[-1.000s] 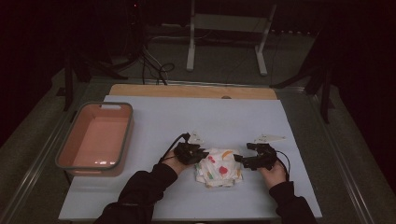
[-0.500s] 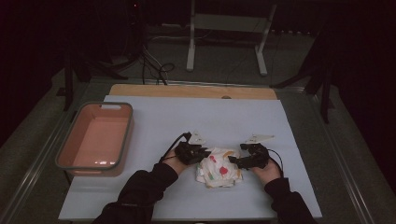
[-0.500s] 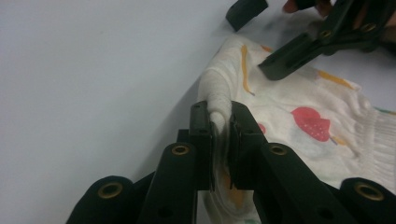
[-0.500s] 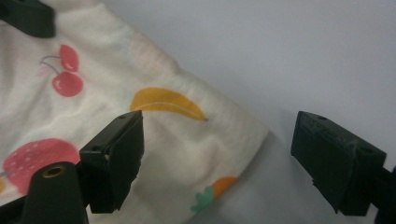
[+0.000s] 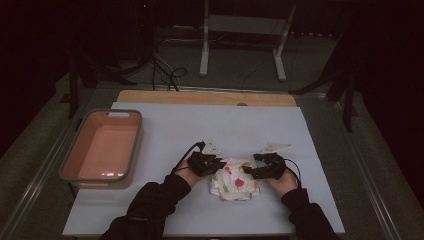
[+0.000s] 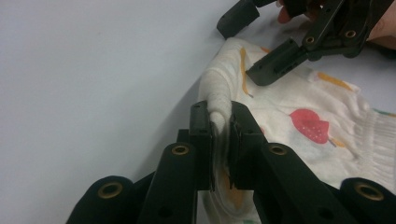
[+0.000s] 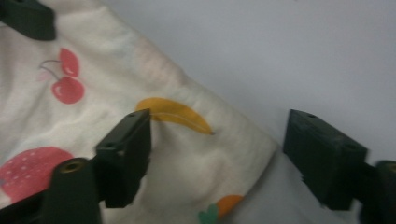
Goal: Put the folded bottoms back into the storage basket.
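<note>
Cloth, a small cream piece printed with red and orange fruit, is lying crumpled on the pale tabletop near its front edge in the high view, right between the person's two hands. The left gripper is sitting at the cloth's left edge and the right gripper at its right edge, both touching the fabric. A pink basin is standing well apart at the left side.

In the left gripper view, the cloth is showing a soft knit with a strawberry and orange streaks. One rolled fold of its edge is rising between the two black jaws, which are clenching tightly on it. The right gripper is resting farther off on the same cloth.

In the right gripper view, the cloth is showing cherries, a banana and a strawberry. Its corner is lying between the jaws, which have just been closing but are standing wide: one jaw is hovering over the fabric, the other is over bare tabletop beyond the corner, and neither is pressing on it.
</note>
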`<action>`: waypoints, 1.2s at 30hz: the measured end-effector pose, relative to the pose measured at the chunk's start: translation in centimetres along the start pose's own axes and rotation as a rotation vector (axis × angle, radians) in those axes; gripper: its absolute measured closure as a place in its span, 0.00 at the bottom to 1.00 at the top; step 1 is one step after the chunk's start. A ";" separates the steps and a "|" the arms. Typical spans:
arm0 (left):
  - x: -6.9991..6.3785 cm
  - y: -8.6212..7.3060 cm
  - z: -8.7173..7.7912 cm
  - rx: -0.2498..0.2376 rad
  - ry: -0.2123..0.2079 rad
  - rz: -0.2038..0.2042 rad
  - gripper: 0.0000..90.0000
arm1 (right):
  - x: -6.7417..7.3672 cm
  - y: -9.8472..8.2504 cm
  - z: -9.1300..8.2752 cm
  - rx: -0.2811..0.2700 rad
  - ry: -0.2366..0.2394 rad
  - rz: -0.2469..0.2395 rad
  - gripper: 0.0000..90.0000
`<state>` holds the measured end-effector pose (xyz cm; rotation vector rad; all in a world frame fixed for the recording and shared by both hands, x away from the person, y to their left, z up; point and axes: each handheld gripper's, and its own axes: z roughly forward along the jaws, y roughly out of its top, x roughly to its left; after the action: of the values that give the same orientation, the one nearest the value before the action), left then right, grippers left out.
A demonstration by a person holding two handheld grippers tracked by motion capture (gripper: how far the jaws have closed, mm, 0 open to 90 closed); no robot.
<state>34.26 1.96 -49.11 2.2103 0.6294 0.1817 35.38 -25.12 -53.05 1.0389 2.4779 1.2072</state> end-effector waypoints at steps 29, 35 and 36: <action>0.2 -0.4 0.2 -0.001 -0.008 -0.027 0.92 | 1.4 0.0 -0.4 0.033 0.034 -0.012 0.93; 0.4 -0.5 0.1 -0.001 -0.016 -0.034 0.92 | 1.3 0.1 -0.5 0.033 0.040 -0.013 0.94; 0.4 -0.5 0.1 -0.003 -0.018 -0.036 0.92 | 1.2 0.1 -0.5 0.034 0.041 -0.009 0.94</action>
<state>34.47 2.39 -49.56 2.1934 0.6581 0.1436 34.30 -24.59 -52.49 1.0195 2.5400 1.2003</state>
